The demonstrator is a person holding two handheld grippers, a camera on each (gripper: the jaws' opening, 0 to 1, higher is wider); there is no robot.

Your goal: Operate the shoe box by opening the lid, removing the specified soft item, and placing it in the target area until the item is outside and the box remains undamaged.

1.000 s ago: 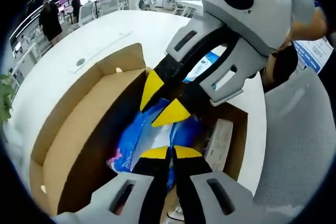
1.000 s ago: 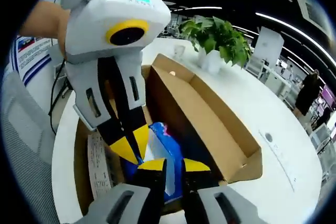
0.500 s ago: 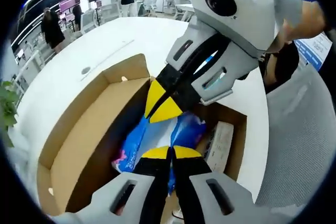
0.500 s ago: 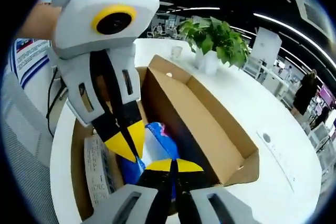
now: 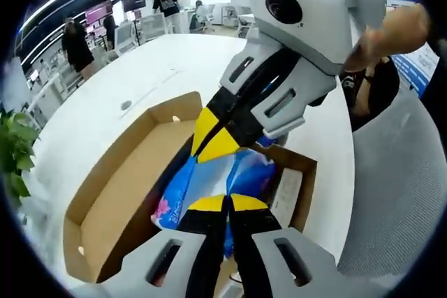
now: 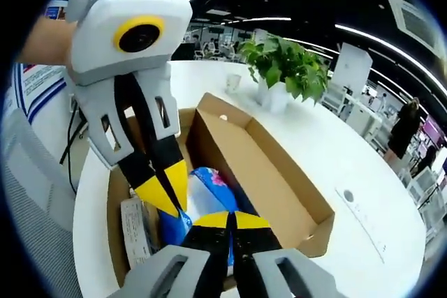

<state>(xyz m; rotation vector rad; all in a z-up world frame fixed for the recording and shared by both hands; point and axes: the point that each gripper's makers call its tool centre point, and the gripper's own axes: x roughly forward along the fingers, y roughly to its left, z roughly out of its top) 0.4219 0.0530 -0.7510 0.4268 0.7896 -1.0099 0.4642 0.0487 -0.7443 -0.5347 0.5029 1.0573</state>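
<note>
An open cardboard shoe box (image 5: 119,186) lies on a white table, its lid folded back flat. A soft blue-and-white package (image 5: 209,176) hangs just above the box's inside. My left gripper (image 5: 225,204) is shut on the package's near end. My right gripper (image 5: 215,143) reaches in from the upper right and is shut on the far end. In the right gripper view, that gripper (image 6: 230,220) pinches the blue package (image 6: 202,193), with the left gripper (image 6: 166,188) shut on it from the left, over the box (image 6: 265,179).
A white paper slip (image 5: 285,197) lies inside the box along one wall. A potted plant (image 6: 286,68) and a cup stand on the table (image 6: 349,144) beyond the box. A grey chair (image 5: 398,172) is beside the table. People stand far off (image 5: 77,40).
My right gripper's jaws have gone from apart to shut on the package. Both grippers have risen with it, so the box looks smaller and lower.
</note>
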